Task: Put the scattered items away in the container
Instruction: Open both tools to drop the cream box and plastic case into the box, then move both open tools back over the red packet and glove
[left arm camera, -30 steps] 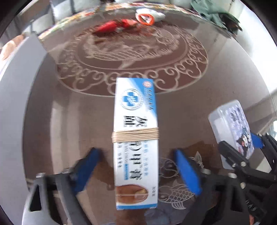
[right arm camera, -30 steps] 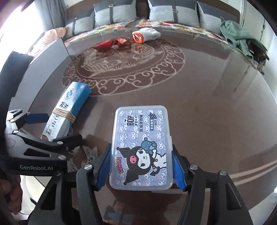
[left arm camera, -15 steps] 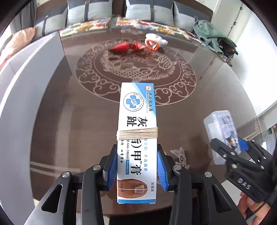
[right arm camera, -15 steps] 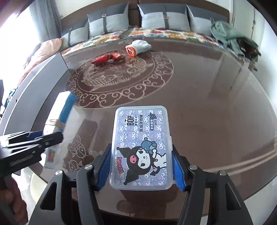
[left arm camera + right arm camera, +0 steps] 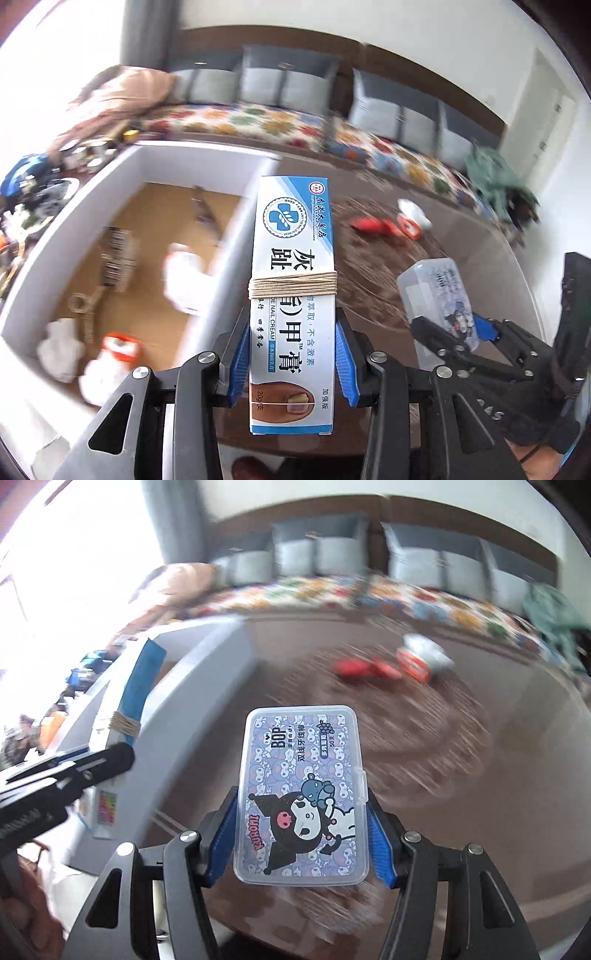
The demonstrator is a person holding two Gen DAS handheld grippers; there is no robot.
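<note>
Large white open-top container box [image 5: 207, 158] sits far left with a brown floor and blurred items inside. Left gripper [image 5: 291, 363] is clamped on the long blue-and-white nail-cream carton [image 5: 293, 280], string-wrapped, held over the container's right wall. Right gripper [image 5: 301, 840] is clamped on the flat clear plastic floss-pick case [image 5: 301, 794], above the dark patterned table [image 5: 480, 775].

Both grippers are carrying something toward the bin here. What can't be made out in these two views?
- Left wrist view: things inside the white bin are motion-blurred; identities unclear.
- Right wrist view: bin interior hidden behind its wall.
- Both views: red item on the table is a smear.
- Right wrist view: nail cream box shows edge-on only.
</note>
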